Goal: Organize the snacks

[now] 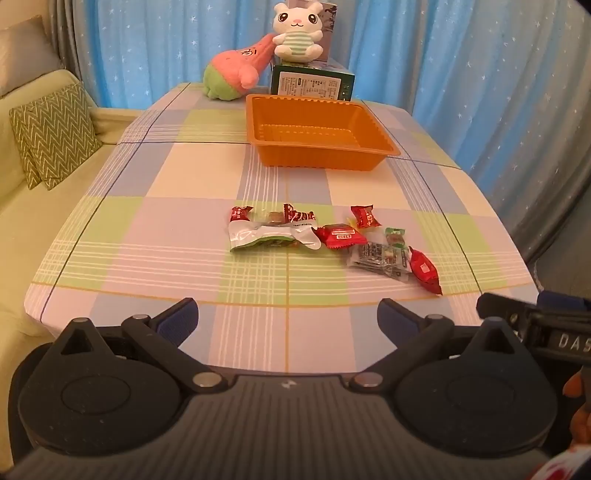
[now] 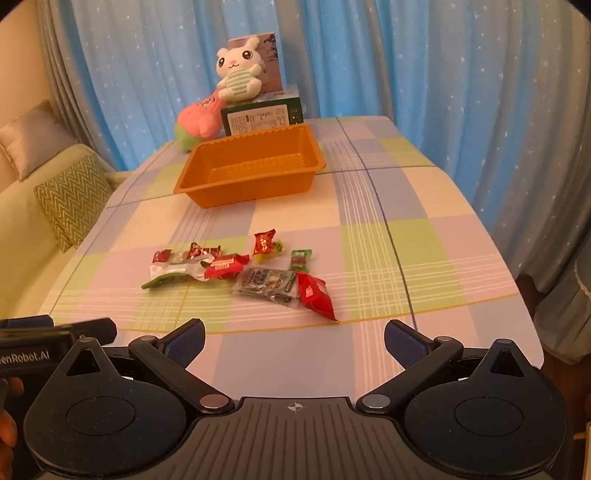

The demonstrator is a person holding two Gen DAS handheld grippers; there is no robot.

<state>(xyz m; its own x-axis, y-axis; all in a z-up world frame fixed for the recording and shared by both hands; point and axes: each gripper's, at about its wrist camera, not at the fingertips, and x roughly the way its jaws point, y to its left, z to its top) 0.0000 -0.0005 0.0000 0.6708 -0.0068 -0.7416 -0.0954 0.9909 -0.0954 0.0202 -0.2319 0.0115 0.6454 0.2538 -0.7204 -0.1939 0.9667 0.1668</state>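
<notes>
Both grippers, left gripper (image 1: 288,314) and right gripper (image 2: 294,338), hover spread wide, holding nothing. The snack packets (image 2: 243,275) lie scattered on the checked tablecloth (image 2: 388,236), well short of the orange tray (image 2: 249,168).

Far edge: I see a white bunny plush (image 1: 297,31) on a green box (image 1: 312,84).
Beside it: pink-green plush (image 1: 236,72), perhaps a carrot.
Left: sofa's zigzag cushion (image 1: 51,133).
Backdrop: blue starred curtain (image 1: 461,55).

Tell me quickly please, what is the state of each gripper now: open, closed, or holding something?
Left gripper: open, holding nothing, above the near edge of the table.
Right gripper: open, holding nothing, short of the snacks.
</notes>
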